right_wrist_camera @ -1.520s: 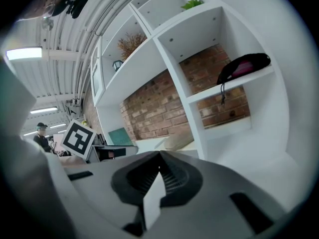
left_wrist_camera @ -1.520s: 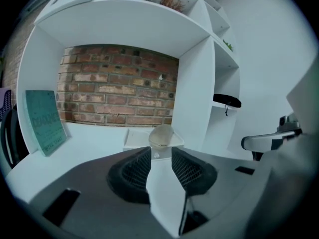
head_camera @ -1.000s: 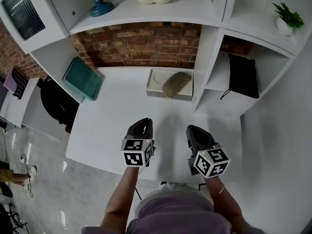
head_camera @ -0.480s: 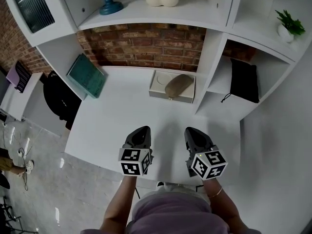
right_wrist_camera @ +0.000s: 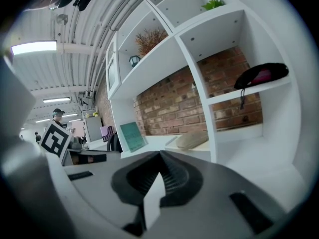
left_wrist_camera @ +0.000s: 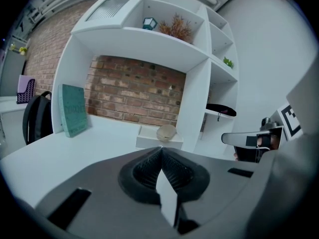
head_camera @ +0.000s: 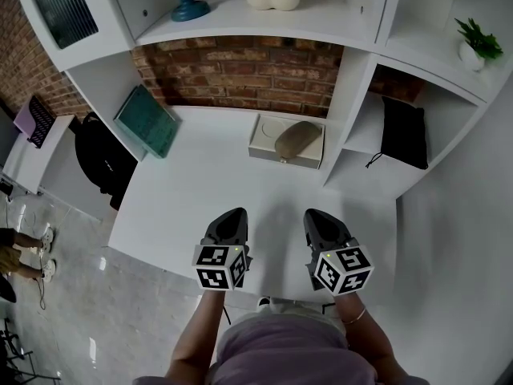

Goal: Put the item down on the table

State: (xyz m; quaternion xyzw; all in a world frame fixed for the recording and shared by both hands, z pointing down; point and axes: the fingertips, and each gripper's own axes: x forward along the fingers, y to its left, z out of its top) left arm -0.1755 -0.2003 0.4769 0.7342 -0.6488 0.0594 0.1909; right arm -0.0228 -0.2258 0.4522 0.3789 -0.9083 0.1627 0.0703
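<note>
The tan item point(head_camera: 295, 138) is sitting on the white box point(head_camera: 263, 140) at the table's point(head_camera: 192, 207) back edge, so the careful move, I'd say, is backing off without nudging it. The left gripper point(head_camera: 232, 219) and right gripper point(head_camera: 319, 221), both clenched on nothing, are hovering over the front edge. The item is looking smooth, rounded, pebble-like.

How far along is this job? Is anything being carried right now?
Done, it seems: the tan oval item lies on the white box at the back of the table. In hand: nothing; the left gripper and right gripper are both shut and empty, over the table's near edge. Left: probably nothing, unless another item is to come.
</note>
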